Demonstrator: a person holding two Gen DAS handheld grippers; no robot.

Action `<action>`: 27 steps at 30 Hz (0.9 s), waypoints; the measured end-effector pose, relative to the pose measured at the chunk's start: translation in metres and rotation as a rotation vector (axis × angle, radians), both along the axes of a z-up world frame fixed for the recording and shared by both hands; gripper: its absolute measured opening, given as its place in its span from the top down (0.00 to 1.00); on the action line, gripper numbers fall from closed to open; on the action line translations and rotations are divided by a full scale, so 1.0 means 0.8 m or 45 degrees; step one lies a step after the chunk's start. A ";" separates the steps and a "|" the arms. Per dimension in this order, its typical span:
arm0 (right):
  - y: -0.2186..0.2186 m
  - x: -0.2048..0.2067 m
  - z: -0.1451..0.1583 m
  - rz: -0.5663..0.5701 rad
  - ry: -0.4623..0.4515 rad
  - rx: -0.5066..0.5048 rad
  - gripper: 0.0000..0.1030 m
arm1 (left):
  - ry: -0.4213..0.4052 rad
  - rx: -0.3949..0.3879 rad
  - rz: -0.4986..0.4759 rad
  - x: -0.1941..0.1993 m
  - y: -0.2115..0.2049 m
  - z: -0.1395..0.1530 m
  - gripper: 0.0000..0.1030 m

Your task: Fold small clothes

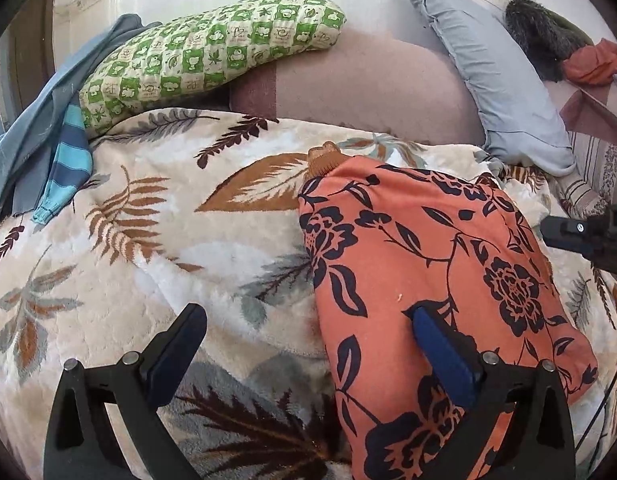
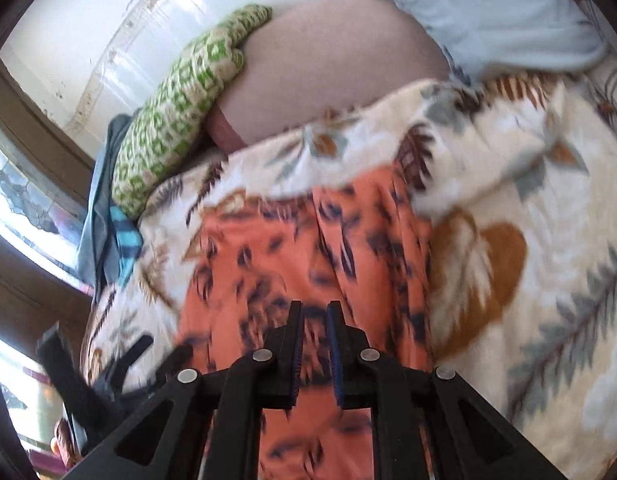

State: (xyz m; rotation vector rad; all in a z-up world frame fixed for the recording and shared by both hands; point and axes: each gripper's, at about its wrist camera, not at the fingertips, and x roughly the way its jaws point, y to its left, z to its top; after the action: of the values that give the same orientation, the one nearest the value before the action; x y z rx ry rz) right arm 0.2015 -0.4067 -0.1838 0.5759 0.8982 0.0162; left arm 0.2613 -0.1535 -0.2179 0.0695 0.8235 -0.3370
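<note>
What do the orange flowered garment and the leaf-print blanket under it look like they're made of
The orange garment with black flowers looks like thin, smooth woven or jersey cloth: matte, flat, soft creases, with a ribbed tan knit cuff. The cream leaf-print blanket looks like plush fleece: fuzzy, tufted pile.

Lying on the bed: one orange floral garment [image 1: 428, 264]; two pillows, green-checked [image 1: 204, 60] and pale blue [image 1: 496, 80]; one leaf-print blanket [image 1: 148, 240]; two hand-held grippers, left [image 1: 308, 336] and right [image 2: 314, 320], hovering.
</note>
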 end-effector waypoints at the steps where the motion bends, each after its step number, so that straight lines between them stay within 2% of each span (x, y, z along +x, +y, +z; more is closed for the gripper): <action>1: -0.003 0.012 -0.003 -0.011 0.004 0.012 0.87 | 0.000 -0.003 0.002 0.004 0.000 -0.001 0.00; 4: -0.007 0.048 -0.022 -0.053 0.050 0.011 0.86 | 0.008 0.043 -0.014 0.010 -0.007 -0.007 0.00; 6: -0.013 0.069 -0.051 -0.075 0.161 0.015 0.82 | -0.015 0.080 -0.033 0.009 -0.014 -0.009 0.00; 7: -0.016 0.074 -0.062 -0.081 0.178 0.044 0.82 | -0.028 0.100 -0.038 0.007 -0.017 -0.009 0.00; 9: -0.020 0.074 -0.060 -0.089 0.162 0.075 0.82 | -0.047 0.124 -0.052 0.005 -0.021 -0.009 0.00; 11: -0.014 0.074 -0.042 -0.068 0.153 0.021 0.82 | -0.045 0.121 -0.051 0.005 -0.022 -0.010 0.00; 14: 0.003 0.081 -0.016 0.022 0.039 0.010 0.81 | -0.038 0.115 -0.048 0.006 -0.022 -0.011 0.00; 17: 0.034 0.107 -0.007 0.165 0.019 0.010 0.81 | -0.044 0.123 -0.055 0.006 -0.023 -0.011 0.00; 22: 0.085 0.167 -0.029 0.321 0.060 0.014 0.81 | -0.041 0.116 -0.063 0.007 -0.022 -0.012 0.00; 25: 0.103 0.200 -0.068 0.341 0.194 -0.050 0.82 | -0.045 0.130 -0.056 0.009 -0.023 -0.013 0.00; 27: 0.103 0.203 -0.072 0.332 0.177 -0.024 0.82 | -0.035 0.112 -0.059 0.010 -0.022 -0.014 0.00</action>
State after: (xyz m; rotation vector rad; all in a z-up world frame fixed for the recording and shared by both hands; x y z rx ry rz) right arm 0.3639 -0.3247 -0.2413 0.4434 1.1029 0.2053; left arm 0.2696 -0.1708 -0.2291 0.1754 0.8101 -0.3428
